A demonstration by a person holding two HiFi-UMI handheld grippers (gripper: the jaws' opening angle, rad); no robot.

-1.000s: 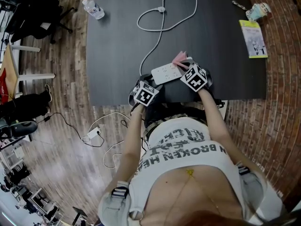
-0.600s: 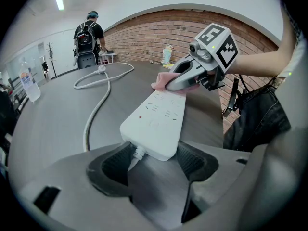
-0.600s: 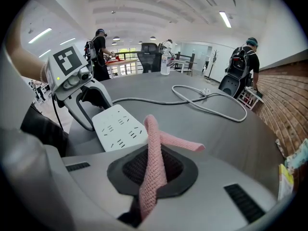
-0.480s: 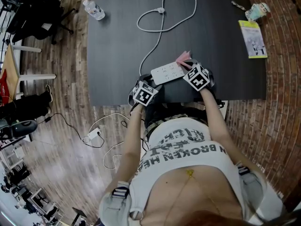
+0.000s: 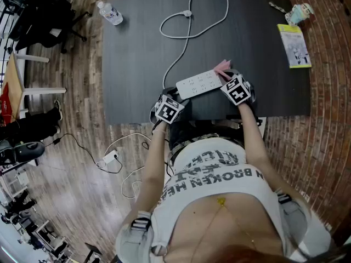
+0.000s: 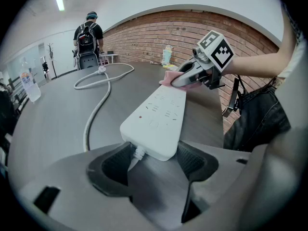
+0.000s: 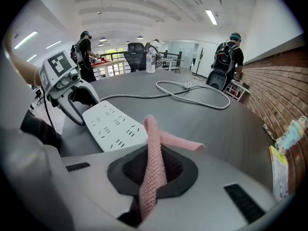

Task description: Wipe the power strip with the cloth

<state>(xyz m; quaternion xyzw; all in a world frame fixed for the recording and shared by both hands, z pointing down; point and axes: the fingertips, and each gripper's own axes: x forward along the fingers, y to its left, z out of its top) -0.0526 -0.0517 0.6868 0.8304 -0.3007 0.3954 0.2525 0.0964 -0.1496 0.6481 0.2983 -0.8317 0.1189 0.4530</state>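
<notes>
Our left gripper (image 6: 151, 160) clamps the smooth white power strip (image 6: 156, 119). Our right gripper (image 7: 153, 170) pinches the cloth (image 7: 155, 148) — pink, knitted, folded narrow.

Dark table (image 5: 137, 48) with power strip (image 5: 200, 84), cable (image 5: 189, 29), bottle (image 5: 109, 11), booklet (image 5: 294, 45)

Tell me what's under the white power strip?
The power strip lies flat on the dark table. The strip covers the spot right beneath it, so nothing else can be seen there.
</notes>
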